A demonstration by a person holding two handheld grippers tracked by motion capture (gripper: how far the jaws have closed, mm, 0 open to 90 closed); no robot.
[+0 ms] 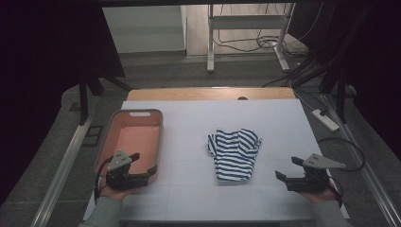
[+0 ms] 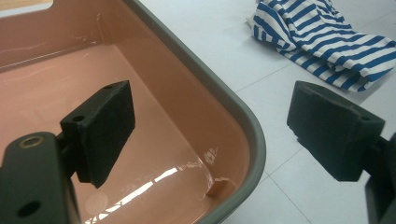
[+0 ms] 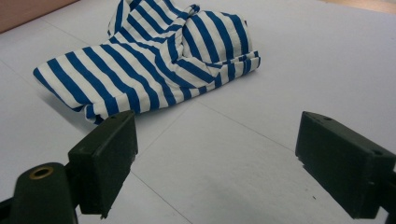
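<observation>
A crumpled blue-and-white striped garment (image 1: 234,153) lies in the middle of the white table (image 1: 189,123). A pink bin (image 1: 135,137) with a grey rim stands at the left. My left gripper (image 1: 143,163) hovers over the bin's near right corner, its jaws wide apart and empty; in the left gripper view the bin's rim (image 2: 252,135) runs between the jaws, with the garment (image 2: 322,39) beyond. My right gripper (image 1: 289,168) is open and empty at the right, a short way from the garment (image 3: 154,60), its jaws pointing toward it.
The table's wooden far edge (image 1: 210,93) ends at a grey floor. A power strip (image 1: 325,119) and cables lie on the floor at the right. A metal desk frame (image 1: 246,38) stands beyond the table.
</observation>
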